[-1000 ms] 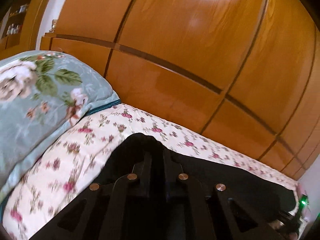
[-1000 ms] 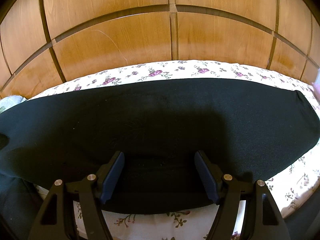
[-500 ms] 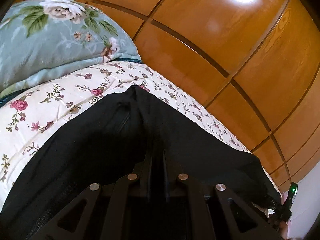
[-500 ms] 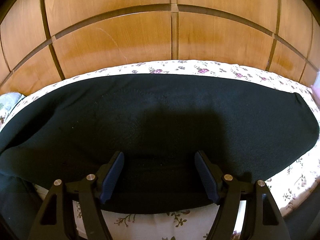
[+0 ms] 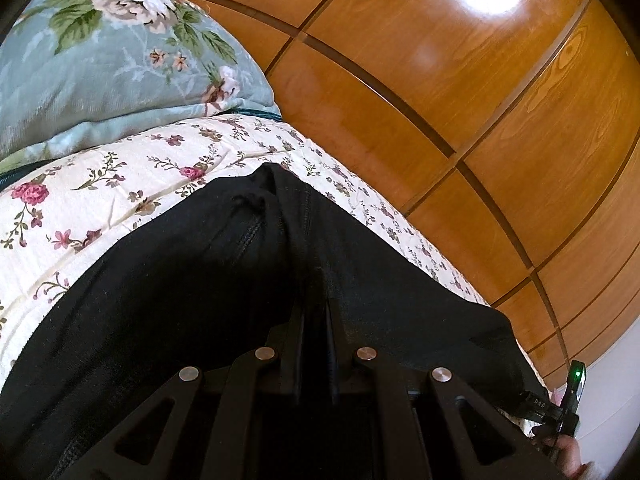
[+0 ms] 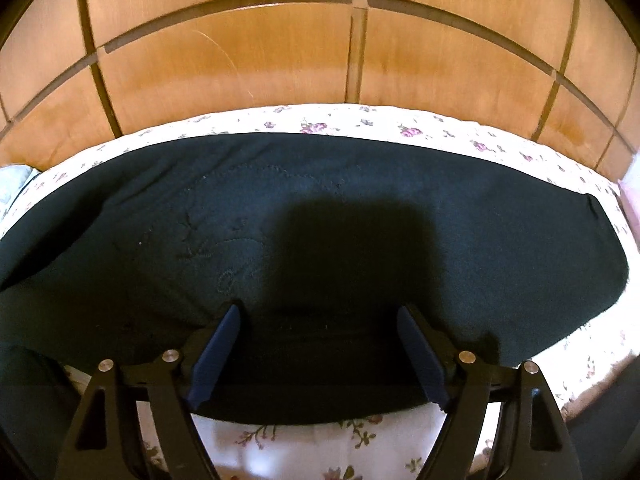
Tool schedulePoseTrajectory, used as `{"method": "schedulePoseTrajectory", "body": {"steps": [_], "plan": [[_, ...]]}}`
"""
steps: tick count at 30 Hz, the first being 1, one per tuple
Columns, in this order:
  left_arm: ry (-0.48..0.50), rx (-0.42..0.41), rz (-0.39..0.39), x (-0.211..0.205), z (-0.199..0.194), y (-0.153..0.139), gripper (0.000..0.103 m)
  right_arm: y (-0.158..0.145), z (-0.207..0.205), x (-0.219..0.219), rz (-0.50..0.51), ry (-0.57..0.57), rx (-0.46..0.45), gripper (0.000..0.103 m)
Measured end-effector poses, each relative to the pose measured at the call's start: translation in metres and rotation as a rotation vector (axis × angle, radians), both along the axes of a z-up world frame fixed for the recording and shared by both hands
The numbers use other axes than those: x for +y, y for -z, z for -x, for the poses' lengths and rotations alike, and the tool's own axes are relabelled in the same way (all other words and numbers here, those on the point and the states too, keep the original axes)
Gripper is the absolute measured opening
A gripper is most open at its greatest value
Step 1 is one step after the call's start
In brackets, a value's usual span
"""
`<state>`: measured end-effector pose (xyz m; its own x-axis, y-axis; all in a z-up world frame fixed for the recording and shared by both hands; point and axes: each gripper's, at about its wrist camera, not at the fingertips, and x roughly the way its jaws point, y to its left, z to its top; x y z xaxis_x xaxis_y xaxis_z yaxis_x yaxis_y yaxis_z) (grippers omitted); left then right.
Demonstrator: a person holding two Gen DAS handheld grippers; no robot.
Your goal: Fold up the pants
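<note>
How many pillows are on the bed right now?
1. The blue-green floral pillow lies at the bed's left end by the wooden panels, beyond the black pants. Others may be out of view.

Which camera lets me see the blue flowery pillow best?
The left wrist view. The pillow fills its upper left corner, big and sharp, with its roses and green leaves plain, lying on the flowered bedsheet. The right wrist view shows only a pale sliver of it at the left edge.
</note>
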<state>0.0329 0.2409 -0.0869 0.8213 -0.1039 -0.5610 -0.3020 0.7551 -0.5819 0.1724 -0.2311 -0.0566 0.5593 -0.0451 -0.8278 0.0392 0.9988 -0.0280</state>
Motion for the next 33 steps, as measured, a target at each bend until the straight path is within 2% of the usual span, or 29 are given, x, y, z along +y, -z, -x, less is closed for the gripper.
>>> {"method": "schedulePoseTrajectory", "body": {"steps": [3,8,14,18,21,24,25,27,29,33], "plan": [[0.001,-0.005,0.007,0.001,0.000,0.001,0.009,-0.009,-0.005,0.003,-0.044,0.027,0.037,0.081],[0.002,-0.011,0.018,0.001,0.002,0.001,0.009,-0.039,-0.019,0.023,-0.246,0.026,0.025,0.081],[0.005,-0.024,0.040,0.002,0.003,0.002,0.009,-0.051,-0.060,0.050,-0.524,0.076,0.098,0.081],[0.006,-0.030,0.050,0.003,0.004,0.003,0.009,-0.049,-0.077,0.064,-0.548,0.138,0.134,0.080],[0.008,-0.032,0.059,0.003,0.003,0.005,0.009,-0.037,-0.090,0.065,-0.596,0.207,0.171,0.075],[0.009,-0.034,0.068,0.004,0.003,0.006,0.009,-0.023,-0.100,0.061,-0.613,0.269,0.205,0.063],[0.010,-0.035,0.070,0.004,0.003,0.007,0.009,-0.019,-0.100,0.061,-0.613,0.278,0.213,0.057],[0.012,-0.037,0.075,0.005,0.003,0.008,0.009,-0.012,-0.098,0.059,-0.610,0.280,0.226,0.042],[0.012,-0.038,0.080,0.006,0.002,0.009,0.009,-0.007,-0.094,0.056,-0.633,0.259,0.225,0.020],[0.014,-0.058,0.106,0.008,0.004,0.010,0.009,-0.007,-0.076,0.048,-0.716,0.224,0.200,0.012]]}}
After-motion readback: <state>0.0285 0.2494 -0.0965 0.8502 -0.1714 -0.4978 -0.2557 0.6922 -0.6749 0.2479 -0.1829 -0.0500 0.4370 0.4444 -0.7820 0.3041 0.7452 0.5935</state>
